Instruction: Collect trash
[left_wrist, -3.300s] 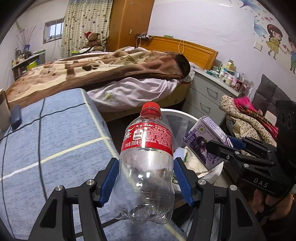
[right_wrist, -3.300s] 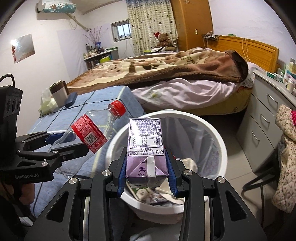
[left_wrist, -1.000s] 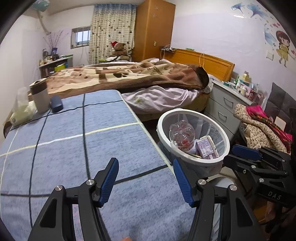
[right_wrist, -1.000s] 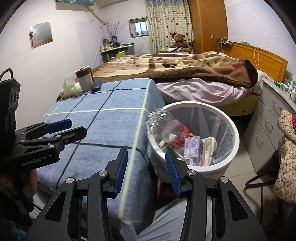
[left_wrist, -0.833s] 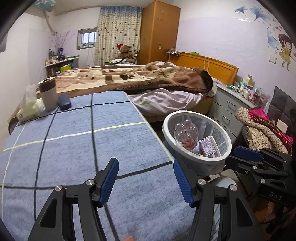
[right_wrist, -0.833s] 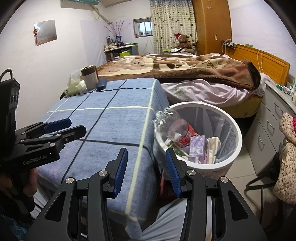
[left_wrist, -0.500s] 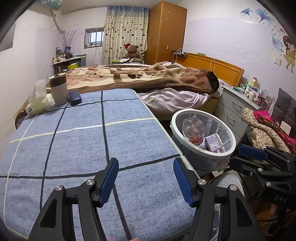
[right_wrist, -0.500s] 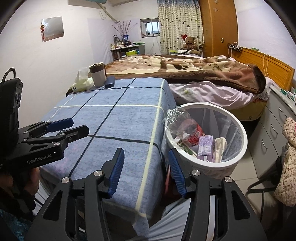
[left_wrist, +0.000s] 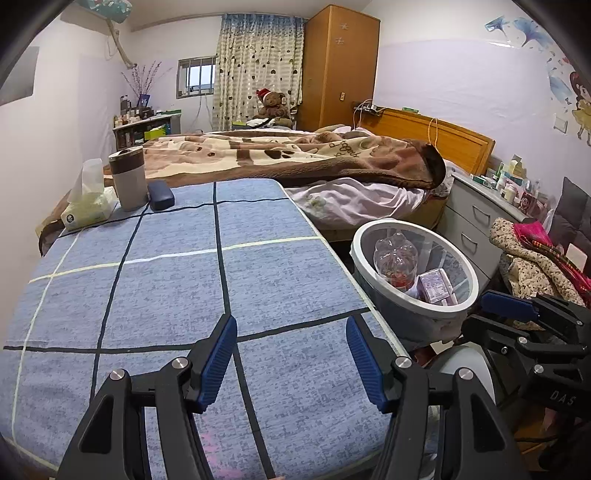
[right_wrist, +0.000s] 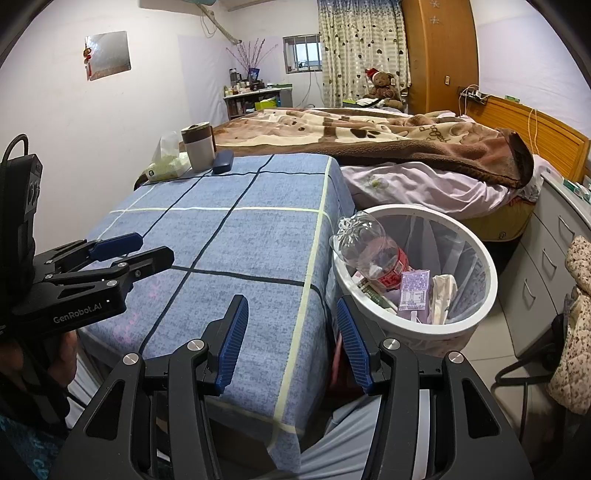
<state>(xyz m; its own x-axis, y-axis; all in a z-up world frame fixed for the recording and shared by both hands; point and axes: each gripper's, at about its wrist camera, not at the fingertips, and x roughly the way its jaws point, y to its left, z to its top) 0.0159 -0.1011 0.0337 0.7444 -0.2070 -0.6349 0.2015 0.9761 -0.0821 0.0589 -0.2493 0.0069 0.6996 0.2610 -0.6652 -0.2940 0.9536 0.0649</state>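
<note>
In bin (right_wrist: 476, 306): bottle (right_wrist: 373, 254), carton (right_wrist: 413, 291) (claws (right_wrist: 290, 338) apart, empty).

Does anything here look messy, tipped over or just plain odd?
Only one small thing: the empty plastic bottle is not sunk into the white bin. It lies tilted, its base poking above the rim on the table side. The purple carton sits inside beside it. Nothing looks spilled.

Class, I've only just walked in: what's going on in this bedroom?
A person holding two claws is collecting trash. Both the left claw and right claw are open and empty above the blue-clothed table. The plastic bottle and purple carton lie in the white bin beside it.
</note>
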